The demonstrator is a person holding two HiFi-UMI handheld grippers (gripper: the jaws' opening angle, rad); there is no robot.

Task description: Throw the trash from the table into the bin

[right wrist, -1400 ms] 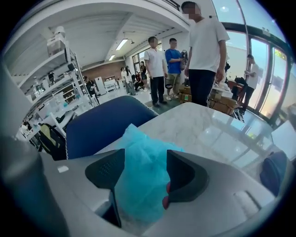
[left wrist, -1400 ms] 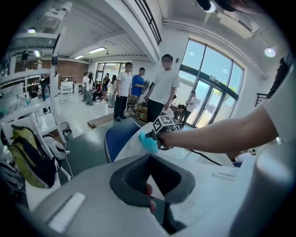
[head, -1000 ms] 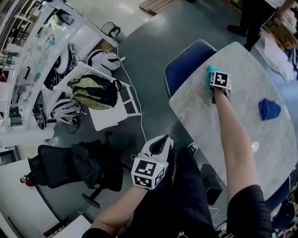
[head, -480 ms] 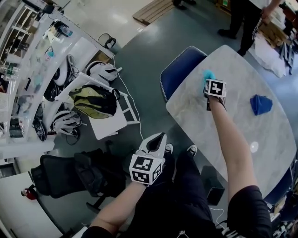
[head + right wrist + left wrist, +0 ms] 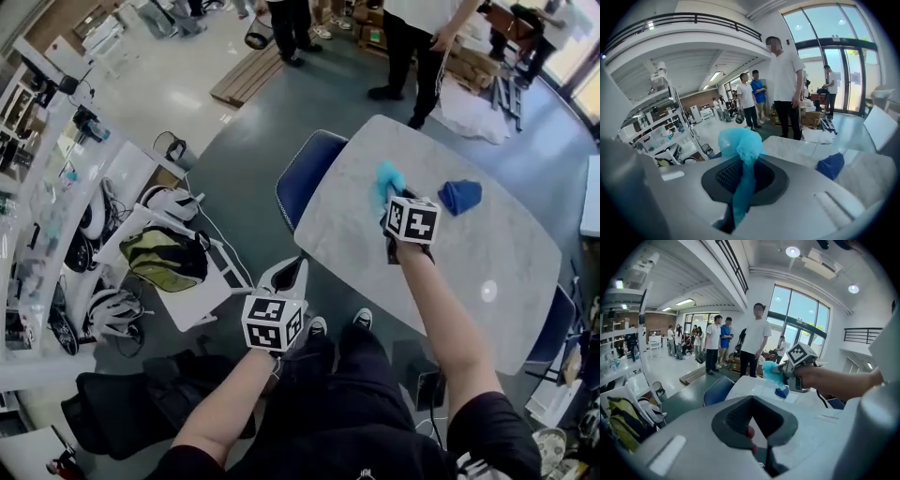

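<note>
Gripping teal wad (image 5: 386, 176) in right gripper (image 5: 389, 199) (bin unseen); left gripper (image 5: 292, 274) closed, seemingly empty; blue wad (image 5: 459, 195) just beside right gripper, far from left.

Right forearm (image 5: 441, 319) is bare and stretched well forward from the shoulder, wrist straight. The right gripper (image 5: 392, 204) points away from the body and slants downward, its marker cube (image 5: 411, 218) facing up. Its jaws are pressed together on a crumpled teal wad (image 5: 740, 145); a strip of it is pinched down the seam between the pads and the bulk bunches up above them. Left forearm (image 5: 220, 412) is bent in close to the torso, much nearer than the right. The left gripper (image 5: 296, 265) is angled forward and down, its own cube (image 5: 272, 323) on top. Its jaws meet at the tips and carry nothing.
</note>
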